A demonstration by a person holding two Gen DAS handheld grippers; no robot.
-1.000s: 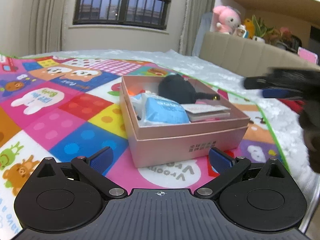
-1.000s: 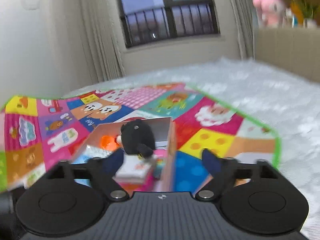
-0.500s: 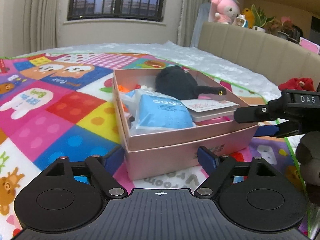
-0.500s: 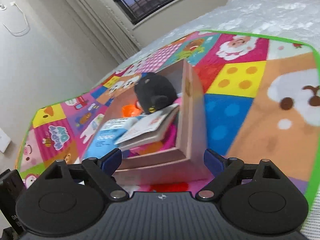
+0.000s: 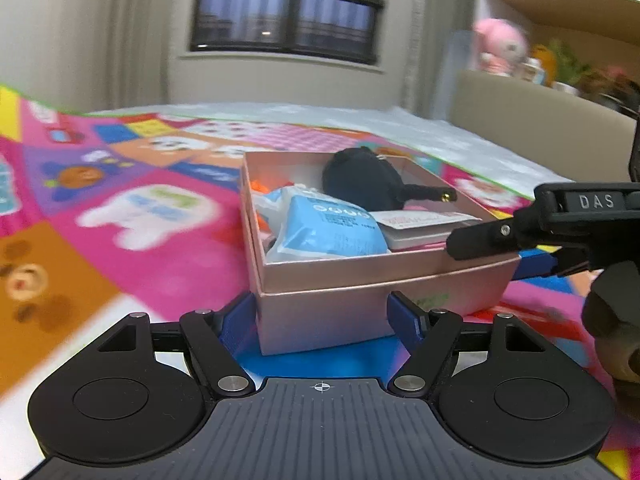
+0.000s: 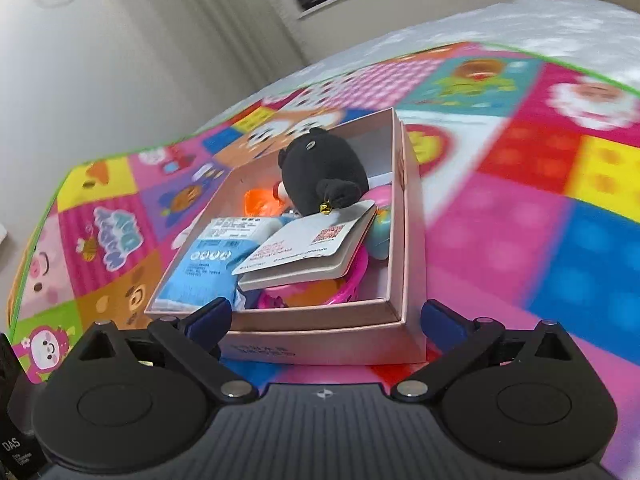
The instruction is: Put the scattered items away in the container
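A pink cardboard box [image 5: 360,272] [image 6: 404,240] sits on the colourful play mat. It holds a black plush toy [image 5: 360,180] [image 6: 320,168], a blue packet [image 5: 332,228] [image 6: 200,264], a white booklet [image 5: 416,222] [image 6: 304,248], an orange item [image 6: 256,204] and pink things [image 6: 320,296]. My left gripper [image 5: 323,318] is open, its fingers either side of the box's near corner. My right gripper [image 6: 326,320] is open at another corner of the box, and also shows in the left wrist view [image 5: 532,252], at the box's right side. Neither holds anything.
The play mat [image 5: 120,248] [image 6: 540,208] lies on a white bed cover [image 5: 460,136]. A beige headboard [image 5: 540,112] with plush toys [image 5: 496,44] on its shelf stands at the right. A window [image 5: 288,8] and curtains are behind.
Both grippers have moved in closer to the box. The right gripper now looks down into it from a nearer, lower corner. The box's contents have not moved.
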